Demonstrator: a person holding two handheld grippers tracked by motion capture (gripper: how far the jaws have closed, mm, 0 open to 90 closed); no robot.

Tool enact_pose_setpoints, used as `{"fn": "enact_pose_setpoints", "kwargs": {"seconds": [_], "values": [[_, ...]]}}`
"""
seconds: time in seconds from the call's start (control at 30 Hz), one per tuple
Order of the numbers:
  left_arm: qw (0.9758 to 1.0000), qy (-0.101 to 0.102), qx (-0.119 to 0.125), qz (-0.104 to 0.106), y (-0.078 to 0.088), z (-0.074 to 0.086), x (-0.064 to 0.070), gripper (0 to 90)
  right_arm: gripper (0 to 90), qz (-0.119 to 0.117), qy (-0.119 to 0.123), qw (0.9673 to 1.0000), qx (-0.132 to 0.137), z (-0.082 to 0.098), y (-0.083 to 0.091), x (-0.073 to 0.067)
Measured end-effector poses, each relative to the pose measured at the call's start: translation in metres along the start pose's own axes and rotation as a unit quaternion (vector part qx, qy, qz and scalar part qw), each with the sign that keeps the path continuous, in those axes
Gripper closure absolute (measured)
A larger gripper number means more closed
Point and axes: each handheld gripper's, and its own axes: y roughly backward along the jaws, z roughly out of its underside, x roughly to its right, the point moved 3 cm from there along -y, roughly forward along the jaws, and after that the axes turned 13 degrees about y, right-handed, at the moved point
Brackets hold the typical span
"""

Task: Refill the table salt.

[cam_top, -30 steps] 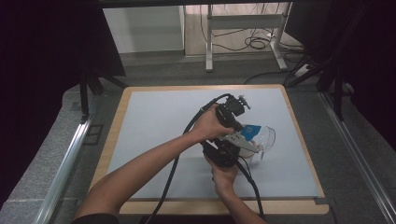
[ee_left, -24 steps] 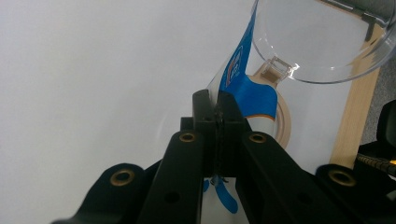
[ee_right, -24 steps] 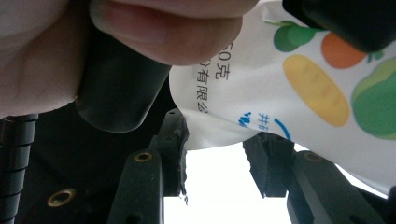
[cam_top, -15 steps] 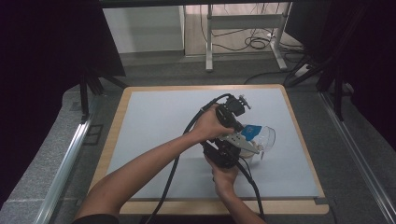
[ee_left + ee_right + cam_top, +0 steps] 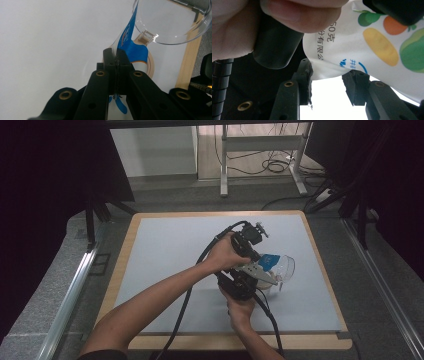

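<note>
Nothing has moved since the earlier frame: both hands and the pouch sit where they were. The pouch (image 5: 362, 42) is a white soft-plastic packet, printed with fruit pictures and blue lettering on one face, blue band on the other (image 5: 130, 37). We see it held just above the worktop (image 5: 165, 255), right of centre, leaning over a clear bowl (image 5: 282, 267). We judge it light, floppy and a bit slick, so it will sag and crease wherever it is not supported; best taken by a flat sealed edge or corner, not the belly. The left tongs (image 5: 115, 58) are pressed together on a thin edge of the pouch, jaws nearly touching. The right tongs (image 5: 327, 81) stand partly apart with the pouch's lower edge between them; the left jaw touches the film, and we cannot tell whether the right pad presses. A roll of tape (image 5: 150, 65) lies on the worktop beside the bowl. Left hand (image 5: 225, 255) comes in over the right hand (image 5: 240, 307).
</note>
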Motion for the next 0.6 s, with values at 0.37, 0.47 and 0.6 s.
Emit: {"fn": "enact_pose_setpoints", "kwargs": {"seconds": [0.37,0.47,0.6], "values": [[1.0000,0.000,-0.001,-0.001,-0.0015,-0.0010,0.0007,89.5,60.8,0.000,-0.002,1.0000,0.000,0.0003,0.0005,0.0012],[1.0000,0.001,-0.002,-0.001,-0.0013,-0.0015,0.0012,89.5,60.8,0.001,-0.002,1.0000,0.000,0.0001,0.0008,0.0015],[1.0000,-0.002,-0.003,-0.001,-0.0017,-0.0018,0.0013,89.5,60.7,0.001,-0.003,1.0000,0.000,0.0000,0.0012,0.0016]]}}
